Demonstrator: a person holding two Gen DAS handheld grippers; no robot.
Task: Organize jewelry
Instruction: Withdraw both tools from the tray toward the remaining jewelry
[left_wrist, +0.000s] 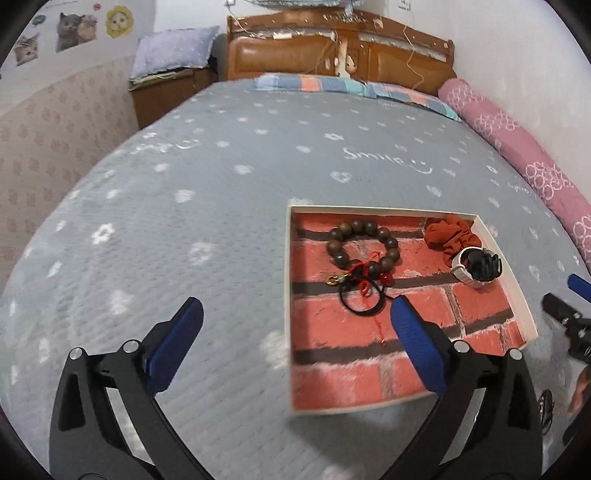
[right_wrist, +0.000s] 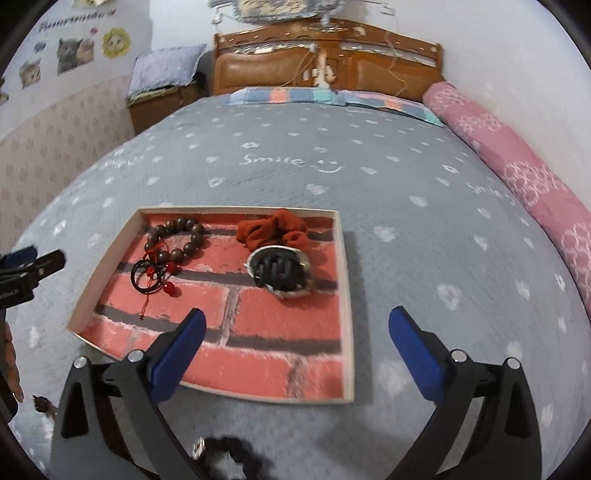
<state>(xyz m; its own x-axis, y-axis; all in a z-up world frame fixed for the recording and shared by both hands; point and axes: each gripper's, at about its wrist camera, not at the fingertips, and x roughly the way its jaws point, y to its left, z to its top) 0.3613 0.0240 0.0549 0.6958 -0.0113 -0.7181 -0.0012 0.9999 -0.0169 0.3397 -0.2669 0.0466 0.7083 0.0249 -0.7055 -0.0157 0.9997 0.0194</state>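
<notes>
I am seeing my left tool closest to the lens, its blue pads standing wide apart with nothing between them, only the grey bedspread showing through the gap. My right tool is likewise gaping, its jaws spread with nothing held, hanging over the near edge of the tray. That shallow tray, lined with a red brick print, is lying on the bed just ahead of both tools, to the right of my left tool and to the left of my right one. Inside it, at the far left corner, a brown beaded bracelet is resting with red cord and red beads trailing from it, and a black hair tie is lying against its nearer side. Further right in the tray, a rust-red scrunchie is sitting at the far edge, and just in front of it a black claw clip is nesting inside a pale band, touching the scrunchie. Below my right tool, at the very bottom of its view, something dark and blurred is lying on the bedspread; I cannot tell what it is. Beyond the tray the wooden headboard is standing at the far end of the bed.
</notes>
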